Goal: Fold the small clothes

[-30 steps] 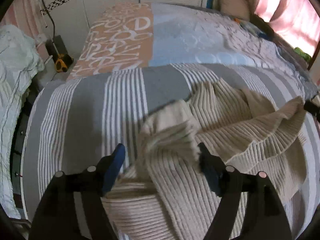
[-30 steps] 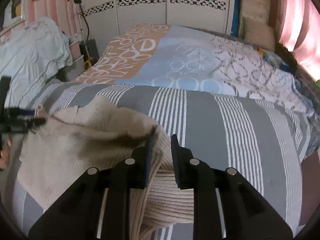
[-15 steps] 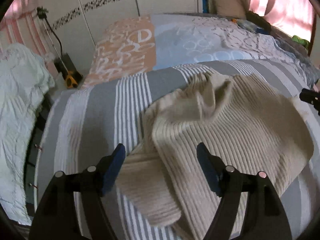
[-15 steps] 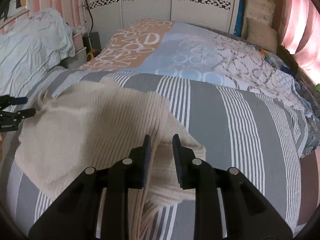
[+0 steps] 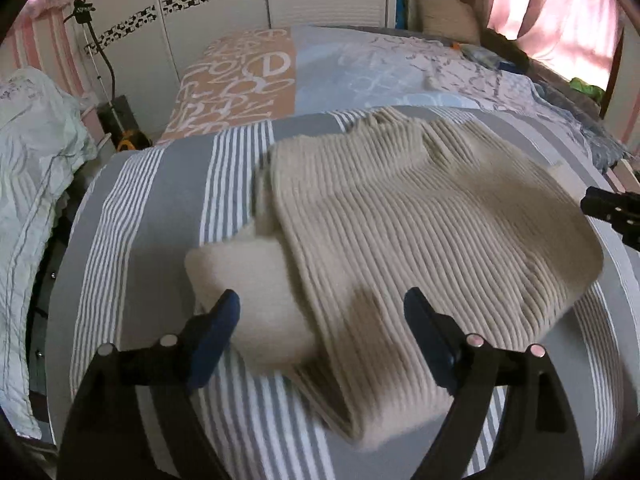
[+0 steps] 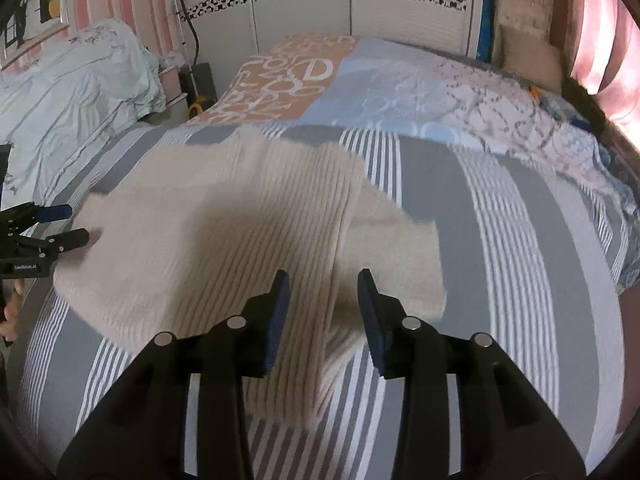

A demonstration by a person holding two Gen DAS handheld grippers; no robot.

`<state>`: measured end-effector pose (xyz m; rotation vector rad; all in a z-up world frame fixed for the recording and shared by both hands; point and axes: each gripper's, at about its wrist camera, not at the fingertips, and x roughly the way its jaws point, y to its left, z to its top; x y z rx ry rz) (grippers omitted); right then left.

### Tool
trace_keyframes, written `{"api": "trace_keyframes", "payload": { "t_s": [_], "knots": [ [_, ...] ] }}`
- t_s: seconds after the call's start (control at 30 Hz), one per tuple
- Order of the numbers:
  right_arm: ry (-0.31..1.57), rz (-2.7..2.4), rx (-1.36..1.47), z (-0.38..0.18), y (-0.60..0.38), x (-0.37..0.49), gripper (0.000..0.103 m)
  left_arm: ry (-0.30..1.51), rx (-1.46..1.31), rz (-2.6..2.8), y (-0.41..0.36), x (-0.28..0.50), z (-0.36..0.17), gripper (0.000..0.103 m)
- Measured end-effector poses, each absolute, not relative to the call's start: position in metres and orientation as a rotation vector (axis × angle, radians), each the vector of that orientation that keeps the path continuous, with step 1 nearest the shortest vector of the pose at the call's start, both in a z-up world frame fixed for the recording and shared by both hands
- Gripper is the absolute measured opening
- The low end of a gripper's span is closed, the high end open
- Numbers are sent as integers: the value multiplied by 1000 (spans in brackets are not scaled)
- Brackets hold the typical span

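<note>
One cream ribbed knit sweater [image 5: 420, 232] is all I have on the grey-and-white striped bed cover [image 5: 136, 216], and it lies spread flat across the middle of it, body smoothed, neck edge toward twelve o'clock. Starting on my left: my left hand-held gripper [image 5: 322, 312] hovers low over the near hem with its blue-padded jaws spread wide and nothing between them. Just beyond its left finger, at about ten o'clock from it, the plain-knit left sleeve [image 5: 244, 284] sticks out sideways from under the body, unfolded.

Moving across, the ribbed body looks even, with no fold put into it yet as far as I can see. On my right, my right hand-held gripper [image 6: 322, 300] also stands released, jaws apart over the near right side of the sweater [image 6: 224, 240], touching nothing that I can make out. The right sleeve [image 6: 396, 248] lies out flat at roughly one o'clock from it, likewise unfolded.

So I judge the job barely begun: laying out and flattening seems done, while both sleeves need bringing in over the body, then the body needs doubling up from hem to neck. Both views are slightly blurred, so fine creases I cannot judge.
</note>
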<state>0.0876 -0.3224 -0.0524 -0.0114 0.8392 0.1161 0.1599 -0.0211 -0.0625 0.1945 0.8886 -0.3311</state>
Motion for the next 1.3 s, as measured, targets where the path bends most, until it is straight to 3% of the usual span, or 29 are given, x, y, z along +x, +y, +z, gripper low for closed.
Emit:
{"api": "trace_keyframes", "payload": {
  "t_s": [0.27,0.37,0.43,0.47,0.5,0.53,0.57,0.6,0.8,1.3],
  "knots": [
    [881,160,108,-76,-326,62,41,855,177,-347,-31,129,-80,85],
    [880,153,115,-76,-325,62,51,883,126,-387,-34,129,-83,84],
    [871,159,126,-76,-324,61,63,892,120,-413,-39,128,-85,71],
    [867,163,126,-76,-323,61,63,898,135,-414,-42,128,-86,52],
    [869,166,124,-76,-322,62,63,907,153,-410,-46,129,-88,43],
    [875,172,121,-77,-320,63,56,923,169,-405,-48,130,-91,26],
    [878,180,121,-78,-320,64,41,934,168,-401,-48,132,-93,14],
    [881,197,123,-78,-318,65,8,938,162,-402,-47,132,-93,13],
    [771,215,63,-57,-317,44,8,882,183,-425,-31,116,-79,11],
    [904,119,-1,-101,-332,28,8,918,253,-374,-30,99,-104,15]
  ]
}}
